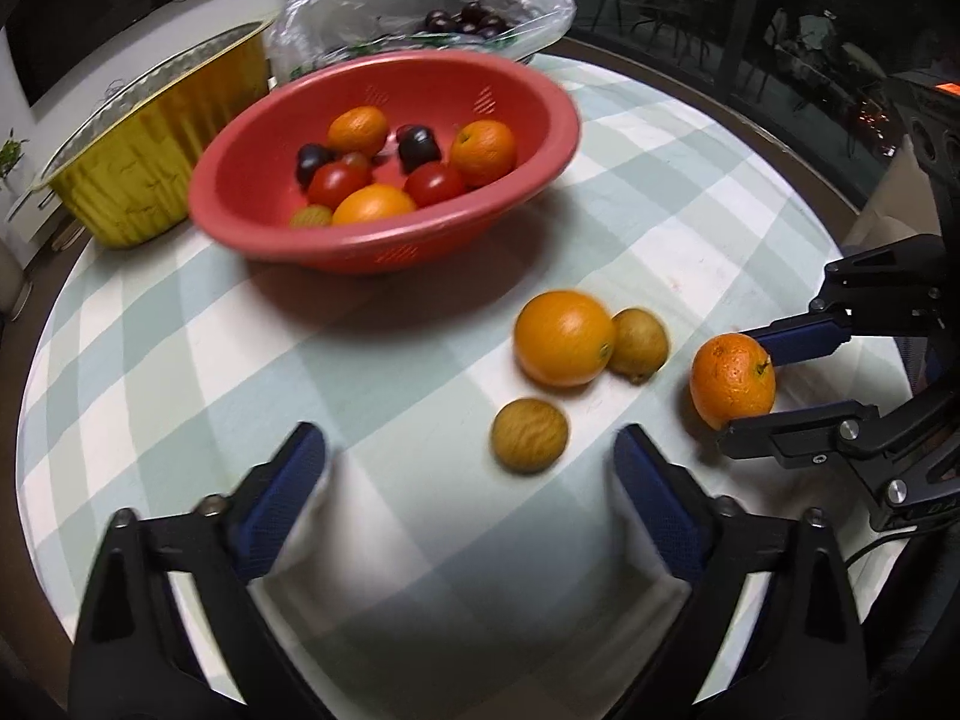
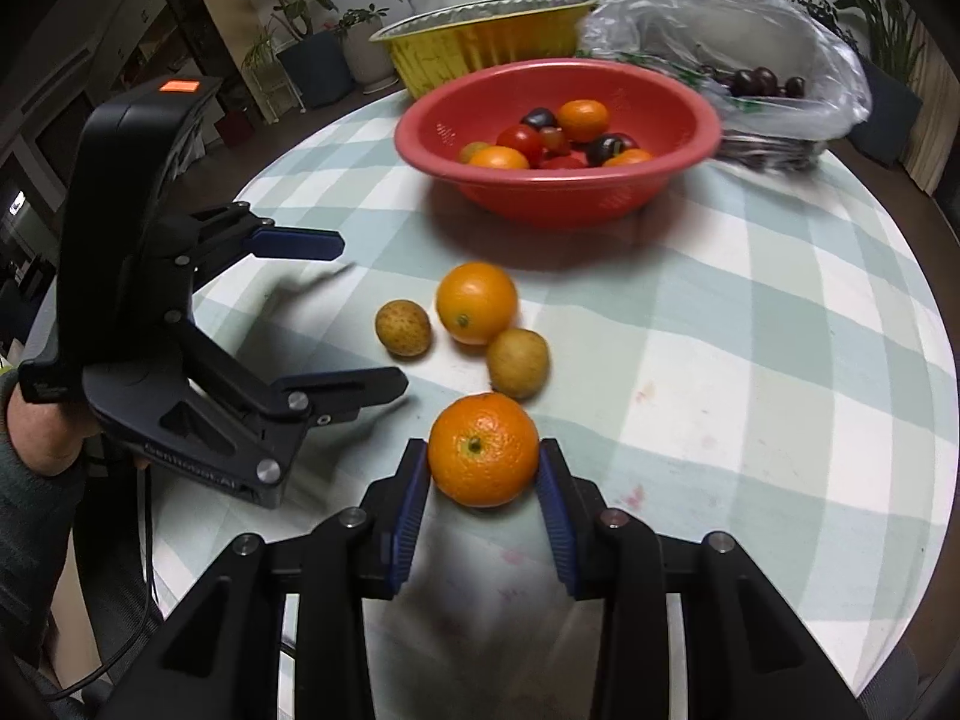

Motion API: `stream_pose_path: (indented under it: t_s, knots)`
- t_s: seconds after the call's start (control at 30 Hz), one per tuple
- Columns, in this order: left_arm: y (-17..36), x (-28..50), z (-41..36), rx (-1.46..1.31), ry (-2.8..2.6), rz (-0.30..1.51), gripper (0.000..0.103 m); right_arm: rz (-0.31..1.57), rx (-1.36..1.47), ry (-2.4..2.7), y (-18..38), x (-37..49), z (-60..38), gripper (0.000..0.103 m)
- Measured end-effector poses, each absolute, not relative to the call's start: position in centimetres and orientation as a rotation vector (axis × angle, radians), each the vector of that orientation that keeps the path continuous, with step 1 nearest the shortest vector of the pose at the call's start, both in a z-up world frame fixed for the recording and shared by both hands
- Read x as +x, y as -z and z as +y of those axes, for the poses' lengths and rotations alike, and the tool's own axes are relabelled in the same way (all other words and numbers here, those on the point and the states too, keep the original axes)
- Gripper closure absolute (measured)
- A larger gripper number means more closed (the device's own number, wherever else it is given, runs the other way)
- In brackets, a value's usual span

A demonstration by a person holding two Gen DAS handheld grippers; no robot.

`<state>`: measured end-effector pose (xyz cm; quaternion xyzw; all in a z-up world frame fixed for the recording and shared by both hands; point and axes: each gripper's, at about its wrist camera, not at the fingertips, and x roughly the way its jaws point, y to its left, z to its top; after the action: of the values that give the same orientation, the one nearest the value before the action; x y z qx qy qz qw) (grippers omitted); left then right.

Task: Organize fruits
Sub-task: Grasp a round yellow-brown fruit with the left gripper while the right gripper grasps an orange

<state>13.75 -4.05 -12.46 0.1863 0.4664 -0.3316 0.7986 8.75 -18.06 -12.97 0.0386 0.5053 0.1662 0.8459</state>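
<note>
Right gripper (image 2: 483, 468) was clenched on a tangerine (image 2: 483, 450), low centre of the right wrist view, both blue pads against its sides; it sat on the checked tablecloth (image 2: 750, 360), presumably gripped for transfer. Left gripper (image 1: 468, 462) stood released over bare cloth, nothing between its jaws, likely lining up on the nearest brown fruit (image 1: 530, 435), centre of the left wrist view. An orange (image 2: 476, 302) touched a second brown fruit (image 2: 517, 363) mid-frame. Red colander (image 2: 558, 138), upper centre, already held mixed fruit. Open cloth lay between the loose fruit and the colander; the table edge curved away at far right.
</note>
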Motion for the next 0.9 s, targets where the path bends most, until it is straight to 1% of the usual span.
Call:
stream_pose_path:
  t_s: [0.07,0.13,0.17,0.2,0.23,0.3,0.33,0.4,0.47,0.9]
  knots:
    - [12.6,13.7,-4.6,0.421,0.718,1.003,0.024,1.066,0.091,-0.344,12.9,8.7,-18.5,0.064]
    - [12.9,13.5,-4.9,0.433,0.731,1.015,0.035,1.067,0.098,-0.341,13.0,8.6,-18.9,0.064]
    - [13.0,13.4,-5.1,0.436,0.738,1.021,0.044,1.067,0.101,-0.340,13.0,8.6,-19.0,0.064]
    - [13.0,13.3,-5.1,0.428,0.745,1.020,0.049,1.067,0.102,-0.341,13.0,8.6,-19.0,0.064]
    - [13.0,13.2,-5.2,0.428,0.747,1.020,0.050,1.066,0.103,-0.343,13.0,8.5,-19.1,0.064]
    - [12.9,13.1,-5.2,0.429,0.755,1.019,0.057,1.066,0.105,-0.344,13.0,8.5,-19.1,0.064]
    - [12.9,13.1,-5.3,0.431,0.757,1.018,0.059,1.066,0.105,-0.346,12.9,8.5,-19.0,0.064]
    - [12.8,12.9,-5.4,0.430,0.768,1.016,0.069,1.064,0.105,-0.349,12.9,8.5,-18.9,0.064]
    - [12.8,12.8,-5.4,0.429,0.778,1.012,0.076,1.063,0.104,-0.351,12.8,8.4,-18.9,0.064]
    - [12.2,12.3,-4.3,0.384,0.773,0.990,0.078,1.055,0.111,-0.351,12.6,8.6,-18.9,0.064]
